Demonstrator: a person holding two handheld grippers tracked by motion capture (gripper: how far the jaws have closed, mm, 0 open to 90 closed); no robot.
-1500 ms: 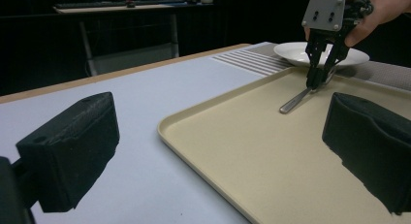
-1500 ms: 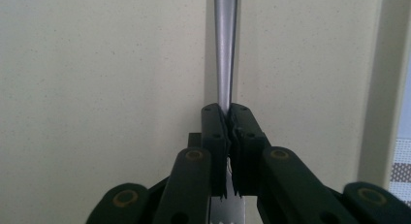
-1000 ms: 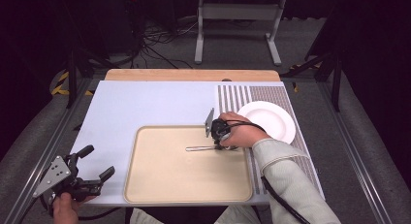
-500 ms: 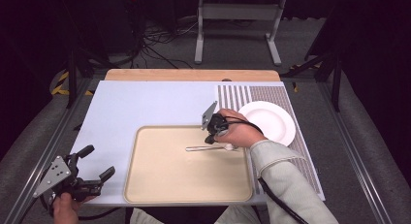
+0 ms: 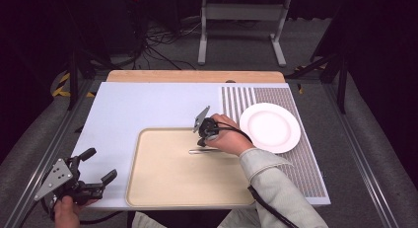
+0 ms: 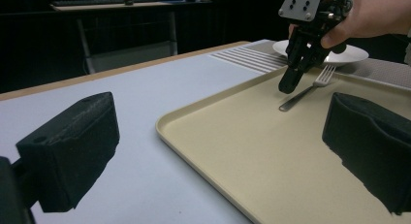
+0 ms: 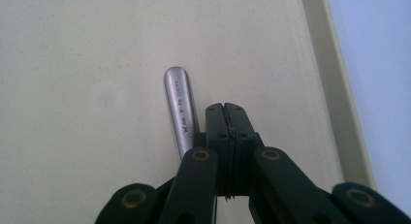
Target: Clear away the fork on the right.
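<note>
Just beside the right gripper (image 7: 226, 107), touching or nearly touching its left side in the right gripper view, lies the fork (image 7: 181, 110). That gripper's jaws are pressed together with nothing between them; the handle runs alongside them, not inside. From the left gripper view the fork (image 6: 304, 90) lies flat on the tray (image 6: 232, 151), tines toward the plate (image 6: 356, 53) beyond the right gripper (image 6: 286, 86), rounded handle end pointing away from it.

My judgement is that the fork will handle as a light, stiff, slick piece of polished metal: it will not bend, but it sits so low on the smooth tray that closed jaws would slide past it. The best hold looks like the narrow neck or mid-handle, with the jaws opened first and set astride the handle from above.

Materials are plain: a matte beige plastic tray with a raised rounded rim, a glossy white round plate, a pale blue worktop (image 5: 148, 109) with a ribbed grey strip behind the right gripper.

Well apart, the left gripper (image 5: 88, 181) hangs at the near worktop corner, its padded black jaws spread wide and empty.
</note>
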